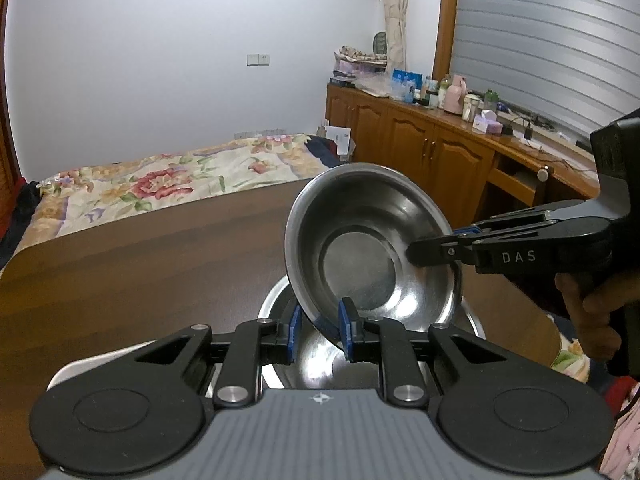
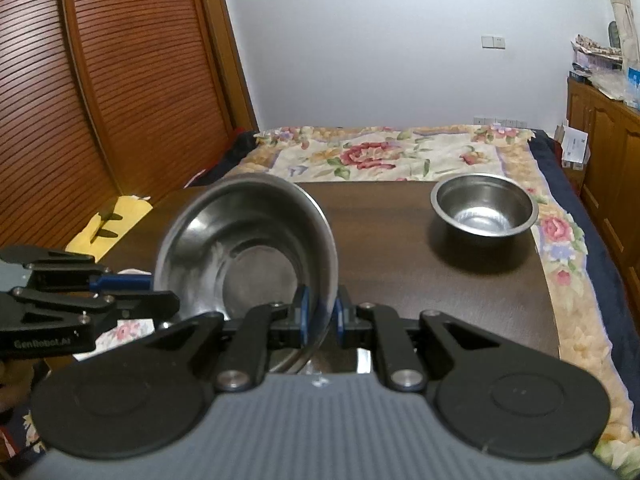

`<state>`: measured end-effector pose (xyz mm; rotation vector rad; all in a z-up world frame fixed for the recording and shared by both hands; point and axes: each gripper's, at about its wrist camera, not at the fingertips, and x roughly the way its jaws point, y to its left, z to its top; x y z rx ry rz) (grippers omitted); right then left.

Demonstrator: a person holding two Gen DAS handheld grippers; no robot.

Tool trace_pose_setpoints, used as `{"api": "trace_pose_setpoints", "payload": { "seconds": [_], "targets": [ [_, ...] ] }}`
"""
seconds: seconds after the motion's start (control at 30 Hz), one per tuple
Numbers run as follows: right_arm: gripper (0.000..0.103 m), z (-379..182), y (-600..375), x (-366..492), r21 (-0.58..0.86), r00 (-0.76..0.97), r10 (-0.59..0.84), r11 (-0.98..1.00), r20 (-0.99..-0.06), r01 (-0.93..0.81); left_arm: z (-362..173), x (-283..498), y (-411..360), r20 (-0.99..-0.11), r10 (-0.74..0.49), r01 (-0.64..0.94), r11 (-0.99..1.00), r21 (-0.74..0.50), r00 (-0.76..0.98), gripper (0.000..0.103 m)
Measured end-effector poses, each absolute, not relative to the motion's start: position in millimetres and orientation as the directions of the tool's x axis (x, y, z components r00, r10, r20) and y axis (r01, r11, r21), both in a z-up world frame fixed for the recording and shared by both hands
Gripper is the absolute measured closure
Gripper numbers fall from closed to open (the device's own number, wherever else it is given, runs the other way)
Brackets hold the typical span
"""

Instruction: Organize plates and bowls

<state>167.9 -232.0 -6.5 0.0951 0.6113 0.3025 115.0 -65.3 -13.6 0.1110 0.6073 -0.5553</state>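
A steel bowl (image 1: pixel 372 248) is held tilted above the dark wooden table (image 1: pixel 140 260), its inside facing the left wrist camera. My right gripper (image 1: pixel 420 254) is shut on its rim from the right; in the right wrist view the rim (image 2: pixel 324 280) sits between the blue pads of the gripper (image 2: pixel 322 314). My left gripper (image 1: pixel 318 330) stands open around the bowl's lower rim, with a gap at the left pad (image 1: pixel 295 330). A larger steel bowl (image 1: pixel 280 300) lies on the table under it. Another steel bowl (image 2: pixel 484 204) stands upright at the table's far right.
A bed with a floral blanket (image 2: pixel 380 156) lies beyond the table. Wooden cabinets (image 1: pixel 420 148) with bottles on top line the right wall. A slatted wooden door (image 2: pixel 120 80) is at the left. A yellow cloth (image 2: pixel 108 220) lies by the table's left edge.
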Motion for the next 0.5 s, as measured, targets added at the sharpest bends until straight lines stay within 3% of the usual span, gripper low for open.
{"api": "trace_pose_setpoints", "payload": {
  "seconds": [0.5],
  "targets": [
    [0.089,-32,-214,159,0.087,0.792,0.261,0.963,-0.552,-0.257,-46,117,-65,-0.619,-0.407,0.518,0.855,0.000,0.672,0.079]
  ]
}}
